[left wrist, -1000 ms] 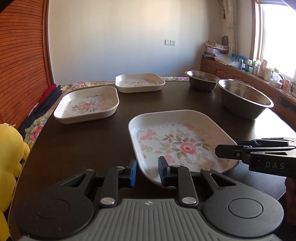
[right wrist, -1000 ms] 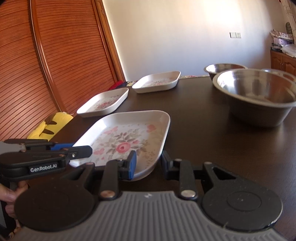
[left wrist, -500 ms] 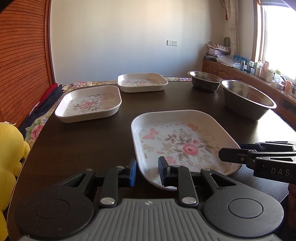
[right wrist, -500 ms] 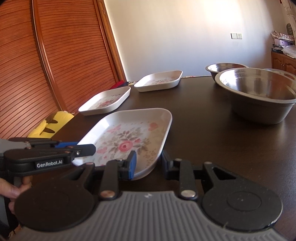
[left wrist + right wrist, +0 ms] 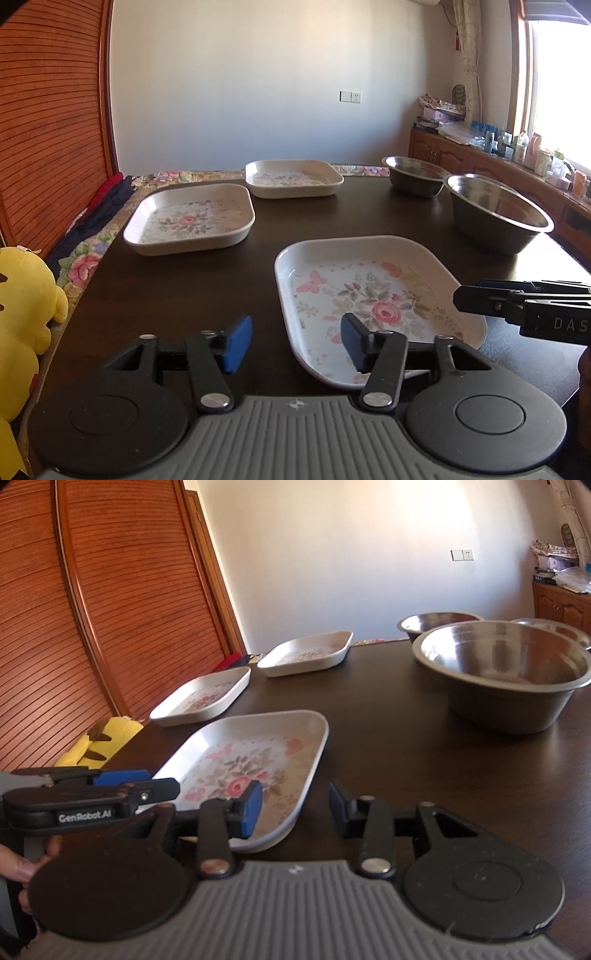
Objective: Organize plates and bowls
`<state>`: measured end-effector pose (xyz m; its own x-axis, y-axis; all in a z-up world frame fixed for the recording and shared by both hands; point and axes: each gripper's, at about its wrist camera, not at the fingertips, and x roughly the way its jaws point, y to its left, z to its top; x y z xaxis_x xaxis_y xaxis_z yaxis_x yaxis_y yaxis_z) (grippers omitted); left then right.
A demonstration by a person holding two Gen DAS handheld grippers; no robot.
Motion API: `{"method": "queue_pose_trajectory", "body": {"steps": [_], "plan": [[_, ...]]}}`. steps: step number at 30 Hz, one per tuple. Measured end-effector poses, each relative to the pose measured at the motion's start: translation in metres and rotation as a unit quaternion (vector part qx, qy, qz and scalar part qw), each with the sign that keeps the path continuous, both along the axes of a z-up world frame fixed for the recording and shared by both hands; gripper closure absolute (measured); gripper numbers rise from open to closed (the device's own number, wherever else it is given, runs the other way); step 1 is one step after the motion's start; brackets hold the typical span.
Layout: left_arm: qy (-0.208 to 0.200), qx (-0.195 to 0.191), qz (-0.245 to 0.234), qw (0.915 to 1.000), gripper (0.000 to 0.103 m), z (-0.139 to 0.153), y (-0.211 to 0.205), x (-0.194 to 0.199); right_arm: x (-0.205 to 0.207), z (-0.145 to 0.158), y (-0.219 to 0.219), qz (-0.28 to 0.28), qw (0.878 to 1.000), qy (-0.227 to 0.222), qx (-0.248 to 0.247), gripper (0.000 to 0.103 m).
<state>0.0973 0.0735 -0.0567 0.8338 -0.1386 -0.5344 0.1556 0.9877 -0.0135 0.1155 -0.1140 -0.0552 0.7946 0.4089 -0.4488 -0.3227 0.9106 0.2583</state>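
A white floral square plate [image 5: 369,295] lies on the dark table [image 5: 166,288] close in front of me. My left gripper [image 5: 295,345] straddles its near left rim. Its jaws are opening, and the blue pads stand clear of the rim. My right gripper [image 5: 294,808] straddles the plate's [image 5: 251,760] near right rim, jaws also opening, pads off it. Each gripper shows in the other's view: the right gripper [image 5: 460,297] and the left gripper [image 5: 162,784]. Two more floral plates [image 5: 192,221] [image 5: 291,177] sit farther back on the left. A large steel bowl [image 5: 495,218] and a smaller steel bowl [image 5: 413,177] stand at the right.
A yellow plush toy [image 5: 22,295] sits off the table's left edge beside a floral cushion. A wooden slatted door [image 5: 92,627] fills the left wall. A low cabinet [image 5: 517,162] with bottles runs under the window at the right.
Both grippers' jaws have spread apart and let go of the near plate's rim. The plate now rests on the table. Neither hand has shifted much.
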Motion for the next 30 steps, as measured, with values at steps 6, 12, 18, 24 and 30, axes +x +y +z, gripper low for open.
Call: {"method": "queue_pose_trajectory", "body": {"steps": [6,12,18,24,30], "plan": [[-0.014,0.000,0.003,0.9999,0.032,0.012,0.004,-0.004,-0.002,0.012,-0.006,-0.013,1.000,-0.023,-0.008,0.049],[-0.030,0.010,0.001,0.9995,0.016,0.022,0.002,-0.005,-0.002,0.027,-0.010,-0.021,0.999,-0.047,-0.015,0.037],[-0.043,0.015,0.001,0.9990,0.006,0.028,-0.001,-0.007,-0.002,0.035,-0.010,-0.027,0.998,-0.061,-0.020,0.018],[-0.046,0.007,0.005,0.9989,0.003,0.029,-0.002,-0.006,0.002,0.041,-0.013,-0.028,0.997,-0.069,-0.022,0.000],[-0.049,0.014,0.005,0.9987,0.003,0.032,-0.002,-0.007,0.004,0.044,-0.011,-0.026,0.997,-0.073,-0.031,0.000]]}}
